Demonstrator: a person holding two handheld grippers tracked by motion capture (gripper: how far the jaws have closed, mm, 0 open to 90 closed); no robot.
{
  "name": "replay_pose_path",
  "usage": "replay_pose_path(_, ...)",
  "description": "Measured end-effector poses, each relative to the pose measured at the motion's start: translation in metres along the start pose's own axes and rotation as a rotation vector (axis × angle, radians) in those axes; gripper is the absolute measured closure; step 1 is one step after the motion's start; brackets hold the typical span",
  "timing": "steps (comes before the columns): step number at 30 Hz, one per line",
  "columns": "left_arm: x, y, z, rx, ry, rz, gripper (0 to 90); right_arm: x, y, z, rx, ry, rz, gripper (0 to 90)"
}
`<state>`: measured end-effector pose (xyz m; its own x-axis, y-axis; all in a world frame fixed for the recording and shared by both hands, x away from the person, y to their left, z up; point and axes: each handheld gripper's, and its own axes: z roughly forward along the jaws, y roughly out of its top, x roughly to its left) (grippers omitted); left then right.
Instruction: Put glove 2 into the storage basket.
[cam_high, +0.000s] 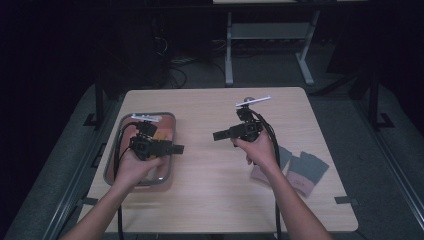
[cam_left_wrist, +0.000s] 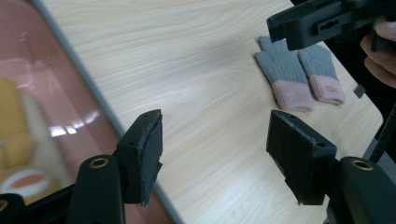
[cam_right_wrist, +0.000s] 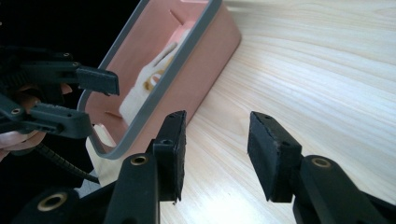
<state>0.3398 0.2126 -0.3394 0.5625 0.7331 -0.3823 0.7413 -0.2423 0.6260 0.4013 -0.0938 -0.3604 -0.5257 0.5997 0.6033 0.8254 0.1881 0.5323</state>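
Left gripper (cam_high: 176, 148), jaws apart and empty, over the pink tray (cam_high: 170, 119) at the tabletop's left edge; right gripper (cam_high: 216, 135) likewise mid-table; gloves (cam_high: 300, 167) near right edge: approach squarely

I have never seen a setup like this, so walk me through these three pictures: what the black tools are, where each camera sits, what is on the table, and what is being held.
A person sits at a wooden table with a black two-jaw tool in each hand. The high view looks down from above: the left hand-held gripper hangs over a pink tray with a grey rim, and the right hand-held gripper is over the middle of the table. Their jaws point toward each other.

The other two pictures come from cameras riding on the tools, looking along their own jaws. In both, the jaws stand apart with nothing between them, so neither tool holds anything.

The tray holds some yellow and white items, too blurred to name. Near the person's right arm lies a pair of grey gloves with pink cuffs.
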Motion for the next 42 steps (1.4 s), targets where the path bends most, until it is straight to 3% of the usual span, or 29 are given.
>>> replay_pose_path(29, -0.049, 0.010, 0.043, -0.006, -0.072, 0.069, 30.6, -0.037, -0.038, -0.050, -0.045, -0.048, 0.052, 52.7)
replay_pose_path(42, -0.070, 0.010, 0.067, -0.009, -0.103, 0.095, 28.4, -0.056, -0.059, -0.072, -0.061, -0.095, 0.076, 51.5)
